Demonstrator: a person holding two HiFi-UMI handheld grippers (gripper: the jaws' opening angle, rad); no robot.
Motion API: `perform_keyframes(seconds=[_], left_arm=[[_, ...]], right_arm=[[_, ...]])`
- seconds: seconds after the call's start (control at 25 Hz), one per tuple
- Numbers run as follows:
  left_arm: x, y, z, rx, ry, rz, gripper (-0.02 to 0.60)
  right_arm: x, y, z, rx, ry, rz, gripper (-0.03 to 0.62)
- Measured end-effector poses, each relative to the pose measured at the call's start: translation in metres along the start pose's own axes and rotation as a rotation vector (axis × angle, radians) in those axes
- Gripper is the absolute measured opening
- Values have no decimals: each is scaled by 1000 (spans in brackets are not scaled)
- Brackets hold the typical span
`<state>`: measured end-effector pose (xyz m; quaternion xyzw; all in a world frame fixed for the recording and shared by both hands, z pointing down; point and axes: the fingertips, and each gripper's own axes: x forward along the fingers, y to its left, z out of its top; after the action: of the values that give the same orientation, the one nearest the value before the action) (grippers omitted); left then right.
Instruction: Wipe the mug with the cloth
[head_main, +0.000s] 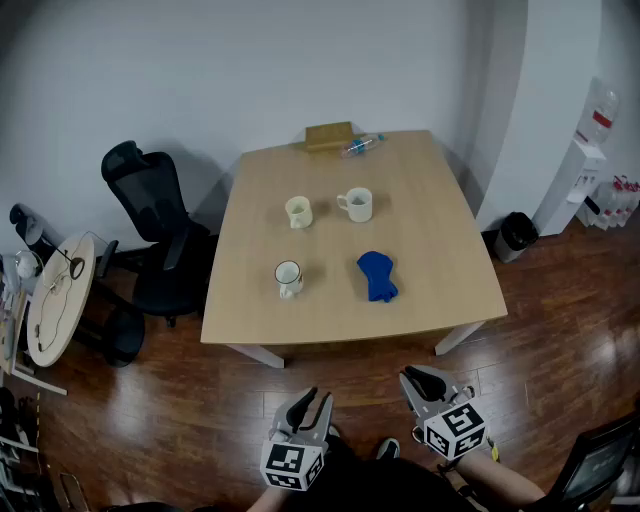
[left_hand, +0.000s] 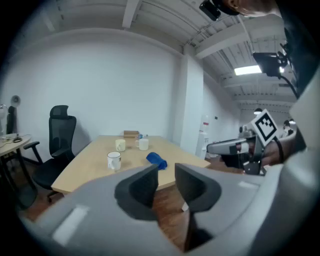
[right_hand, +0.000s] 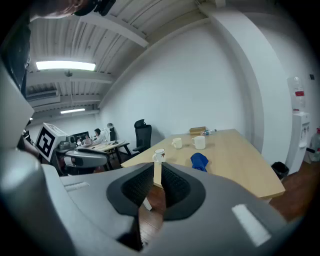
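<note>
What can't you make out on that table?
Print on the near mug: too small, every view.
Contents of the bottle: too small, head view.
Far legs of the table: hidden under its top, head view.
Underside of the blue cloth: against the table, every view.

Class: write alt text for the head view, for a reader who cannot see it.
Seen from above, a wooden table holds three mugs and a blue cloth. Short of it, the left gripper and right gripper hover empty above the floor.
</note>
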<state>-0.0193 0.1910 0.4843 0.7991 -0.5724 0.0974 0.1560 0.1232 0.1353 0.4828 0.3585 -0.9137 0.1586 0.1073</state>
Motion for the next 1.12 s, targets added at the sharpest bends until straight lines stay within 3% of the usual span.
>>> perform_keyframes(seconds=[0.32,0.6,0.84,1.12], left_arm=[[88,132,-3,62,78,86,111],[191,275,-34,81,214,213,124],[238,285,-51,22,276,93,186],[258,291,-66,76,280,147,183]], right_arm=[[74,-56,9,-8,54,-106,49],[159,-113,33,123,120,-218,49],[208,-131,47,151,152,-240,48],[241,-147,26,165,216,-152,48]])
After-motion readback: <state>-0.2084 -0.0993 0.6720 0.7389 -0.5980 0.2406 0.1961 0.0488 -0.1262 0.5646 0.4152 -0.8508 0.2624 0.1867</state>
